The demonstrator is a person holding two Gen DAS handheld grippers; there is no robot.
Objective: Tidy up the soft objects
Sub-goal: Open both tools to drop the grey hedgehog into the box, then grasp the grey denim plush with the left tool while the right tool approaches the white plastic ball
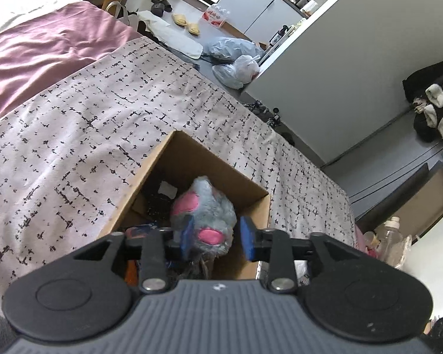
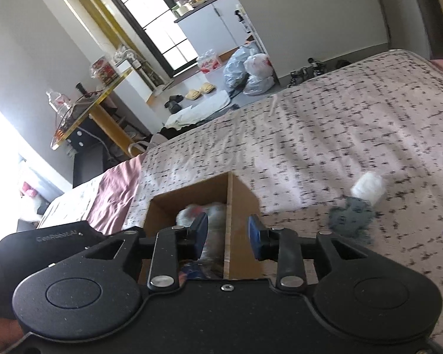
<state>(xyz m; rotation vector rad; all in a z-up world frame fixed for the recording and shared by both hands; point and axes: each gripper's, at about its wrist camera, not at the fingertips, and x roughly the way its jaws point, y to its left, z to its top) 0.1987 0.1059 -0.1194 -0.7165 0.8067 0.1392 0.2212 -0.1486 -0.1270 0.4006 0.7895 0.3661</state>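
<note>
Both grippers fill the foreground, poised over the box. Bed [image 1: 73, 124] is the work surface, patterned spread [image 2: 325, 124] over it, pink sheet [image 1: 38, 47] at one end.

Cardboard box [image 1: 150, 171] sits open-topped on the spread, serving as the collection bin for soft items. Inside it: grey plush with pink patches [image 1: 203, 206], lying on dark stuff I can't identify; a blue-orange item at the near edge is mostly hidden.

Left gripper [image 1: 218, 237] hangs directly above the box mouth, fingers parted wide, blue pads either side of the plush but not pressing it; looks like nothing is gripped. Judgement: this is a drop-off pose, plush already in the bin.

Right gripper [image 2: 228, 237] also spread wide and empty, straddling the box's right wall, view motion-blurred.

Still out on the spread, right of the box and apart from it: grey fuzzy item [image 2: 351, 216] touching a smaller white fluffy one [image 2: 367, 185]. Likely next to collect, and the right gripper is the nearer one for that reach.
</note>
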